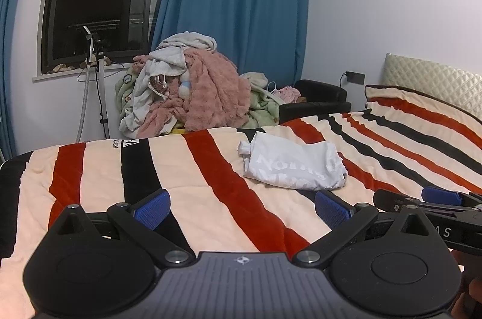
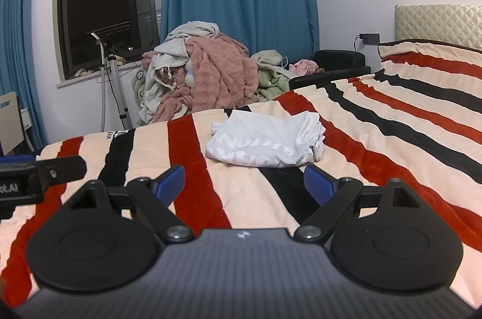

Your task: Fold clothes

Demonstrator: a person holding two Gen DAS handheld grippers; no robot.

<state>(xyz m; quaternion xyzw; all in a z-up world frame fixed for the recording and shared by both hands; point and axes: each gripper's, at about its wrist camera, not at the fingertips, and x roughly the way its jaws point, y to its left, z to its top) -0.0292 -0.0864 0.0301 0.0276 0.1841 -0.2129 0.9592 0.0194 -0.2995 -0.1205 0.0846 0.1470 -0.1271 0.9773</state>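
Right wrist: folded white shirt (image 2: 265, 141) lies beyond spread jaws.

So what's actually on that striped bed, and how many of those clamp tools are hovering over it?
White garment with printed lettering, lying bundled on the striped blanket: 1
Handheld grippers, both open and empty: 2, the left gripper and the right gripper
Total: 3
The heap of clothes beyond the bed is too tangled to count.
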